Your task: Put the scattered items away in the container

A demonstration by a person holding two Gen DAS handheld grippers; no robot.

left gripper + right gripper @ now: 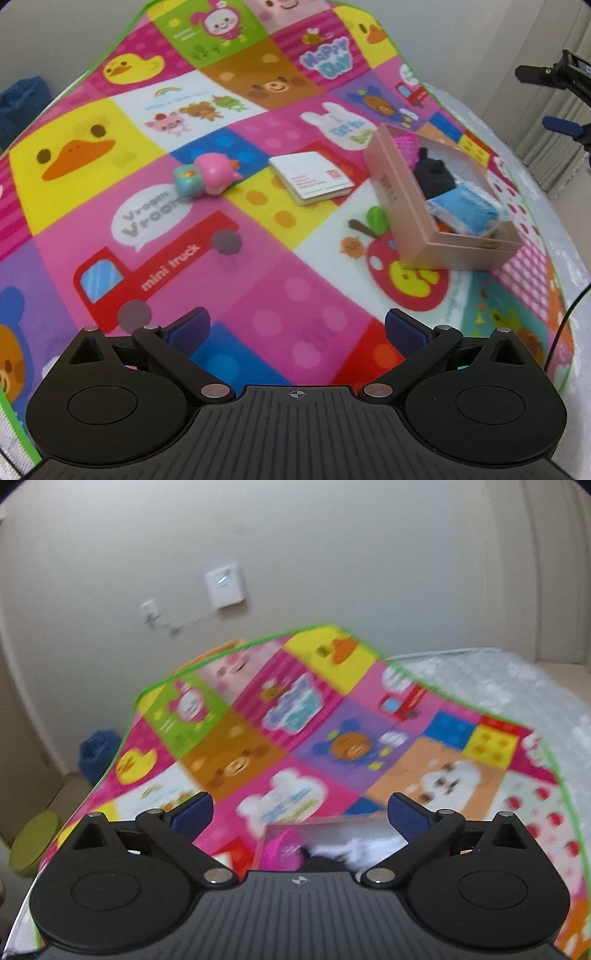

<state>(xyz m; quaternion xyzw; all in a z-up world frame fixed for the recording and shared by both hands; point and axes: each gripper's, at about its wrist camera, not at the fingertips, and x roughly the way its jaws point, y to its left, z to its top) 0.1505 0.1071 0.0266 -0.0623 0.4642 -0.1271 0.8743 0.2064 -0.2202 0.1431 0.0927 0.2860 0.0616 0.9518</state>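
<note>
In the left wrist view a pink cardboard box (pixel 388 192) sits on the colourful play mat (pixel 258 280) at the right, holding a blue packet (pixel 463 212), a black item (pixel 434 175) and a pink item (pixel 406 144). A pink and teal toy figure (pixel 207 177) lies on its side at mid-left of the mat, and a small white booklet (pixel 312 177) lies to its right. My left gripper (pixel 297 328) stands open above the mat, nothing between its fingers. My right gripper (pixel 300 812) is open just over the box's far edge (pixel 317 821), empty; the view is blurred.
The mat lies on a white quilted surface (pixel 554 236) with a green-trimmed edge. A black cable (pixel 565 325) runs at the right. A wall socket and white device (pixel 224 585) are on the wall behind. A blue bag (pixel 98 753) and a green cushion (pixel 33 842) sit beyond the mat's left side.
</note>
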